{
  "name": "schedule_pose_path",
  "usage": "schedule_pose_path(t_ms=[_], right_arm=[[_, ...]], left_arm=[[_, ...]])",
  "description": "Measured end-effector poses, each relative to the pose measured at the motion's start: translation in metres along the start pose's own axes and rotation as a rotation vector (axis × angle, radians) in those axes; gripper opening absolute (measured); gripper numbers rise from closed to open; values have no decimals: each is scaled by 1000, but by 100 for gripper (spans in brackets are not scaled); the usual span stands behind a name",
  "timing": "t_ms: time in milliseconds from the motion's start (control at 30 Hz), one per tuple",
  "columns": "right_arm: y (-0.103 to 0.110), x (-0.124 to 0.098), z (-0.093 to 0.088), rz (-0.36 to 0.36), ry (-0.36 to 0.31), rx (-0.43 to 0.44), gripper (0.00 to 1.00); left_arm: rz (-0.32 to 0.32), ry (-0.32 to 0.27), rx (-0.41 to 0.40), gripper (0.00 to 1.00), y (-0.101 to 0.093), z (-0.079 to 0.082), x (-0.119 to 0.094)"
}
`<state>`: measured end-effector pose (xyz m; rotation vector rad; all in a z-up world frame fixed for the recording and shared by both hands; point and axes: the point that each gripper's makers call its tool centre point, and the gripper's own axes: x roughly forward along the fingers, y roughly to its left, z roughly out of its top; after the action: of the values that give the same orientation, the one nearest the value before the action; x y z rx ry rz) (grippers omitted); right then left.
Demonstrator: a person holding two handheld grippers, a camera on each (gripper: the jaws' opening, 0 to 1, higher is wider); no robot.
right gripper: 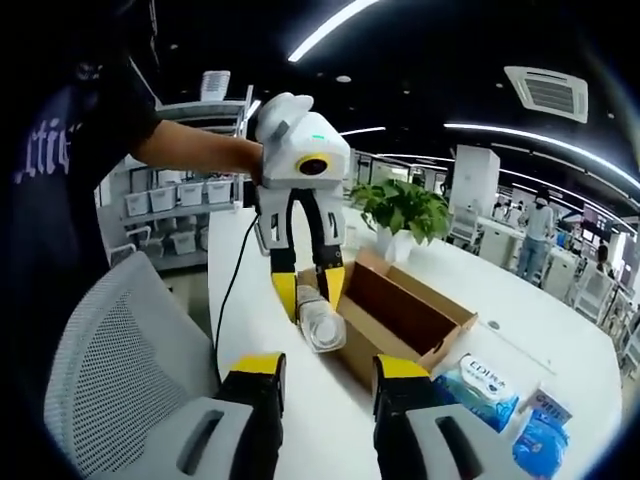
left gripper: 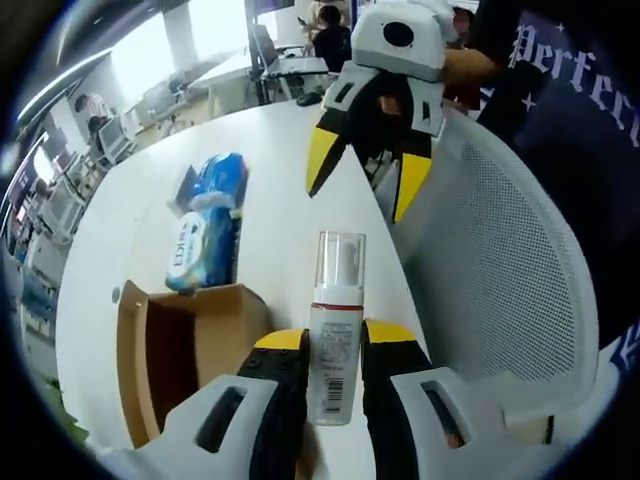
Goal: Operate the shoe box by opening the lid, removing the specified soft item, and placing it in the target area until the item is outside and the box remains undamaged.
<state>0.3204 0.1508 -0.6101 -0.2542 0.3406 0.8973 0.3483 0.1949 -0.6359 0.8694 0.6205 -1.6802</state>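
Clamped between the left gripper [left gripper: 334,352]'s yellow-tipped jaws, a clear pump bottle [left gripper: 335,340] with a white label and red band stands upright above the white table [left gripper: 270,170]. Just beside it sits the open cardboard shoe box [left gripper: 175,355], brown inside. Beyond the box lie blue wet-wipe packs [left gripper: 205,235]. Across the table, the right gripper [left gripper: 365,170] hangs with jaws spread and nothing between them. From the right gripper view, a person's hand [right gripper: 245,160] holds the left gripper [right gripper: 310,290] pointing downward over the box's near end.
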Motion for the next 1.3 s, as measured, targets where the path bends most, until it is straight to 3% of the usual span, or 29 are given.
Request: schedule_pose_path(t_ms=[400, 767, 1300], right_arm=[[11, 3, 3, 57, 3, -43, 24], [12, 6, 3, 70, 13, -80, 17], [9, 6, 0, 73, 64, -144, 15]], left_arm=[[-52, -35, 44, 19, -13, 17, 11], [-60, -68, 76, 19, -16, 31, 17], [-68, -99, 92, 20, -12, 34, 23]])
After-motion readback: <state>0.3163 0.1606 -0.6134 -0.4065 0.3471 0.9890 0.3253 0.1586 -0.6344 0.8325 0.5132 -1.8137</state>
